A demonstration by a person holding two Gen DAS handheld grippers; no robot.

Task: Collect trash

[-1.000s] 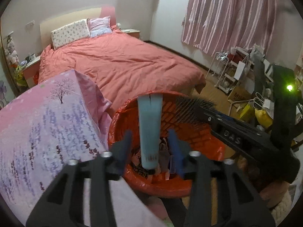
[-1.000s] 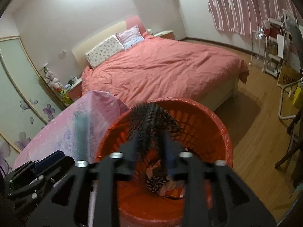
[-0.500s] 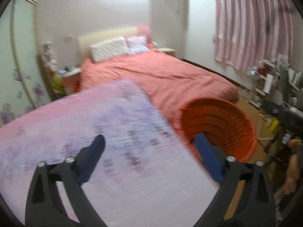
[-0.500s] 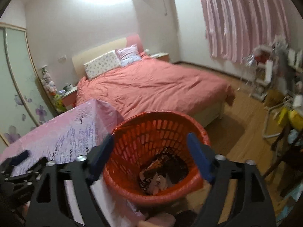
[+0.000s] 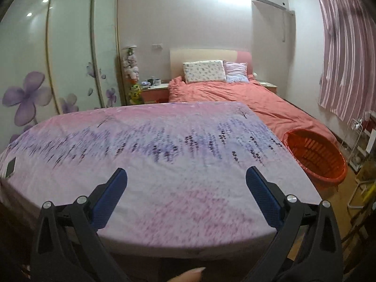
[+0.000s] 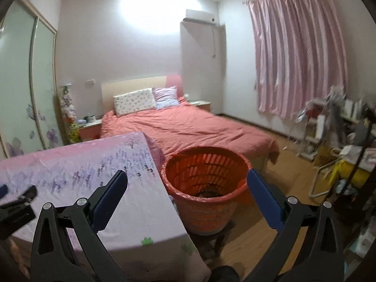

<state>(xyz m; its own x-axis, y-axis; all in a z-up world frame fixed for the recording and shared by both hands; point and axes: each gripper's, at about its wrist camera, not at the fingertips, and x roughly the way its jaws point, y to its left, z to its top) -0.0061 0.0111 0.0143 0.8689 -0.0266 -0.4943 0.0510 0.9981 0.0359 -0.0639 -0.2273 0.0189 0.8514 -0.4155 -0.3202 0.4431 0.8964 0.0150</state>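
The orange trash basket [image 6: 204,171] stands on the floor by the table's right corner, with dark trash [image 6: 209,191] low inside it. My right gripper [image 6: 186,173] hovers in front of the basket, its jaws opening wide with nothing between them. In the left wrist view the basket [image 5: 315,157] sits far right. My left gripper [image 5: 185,171] is open and empty over the table's pink lavender-print cloth [image 5: 164,141]. A small dark flat item [image 5: 10,166] lies at the cloth's left edge.
A bed with a salmon cover [image 6: 188,127] fills the room beyond the table. Sliding wardrobe doors [image 5: 58,58] line the left wall. Pink curtains [image 6: 293,58] hang at the right above cluttered racks [image 6: 340,129]. Wooden floor [image 6: 270,211] lies right of the basket.
The teal tube and the black brush left the grippers over the basket. Both grippers opened wide and drew back; the left one swung left over the table.
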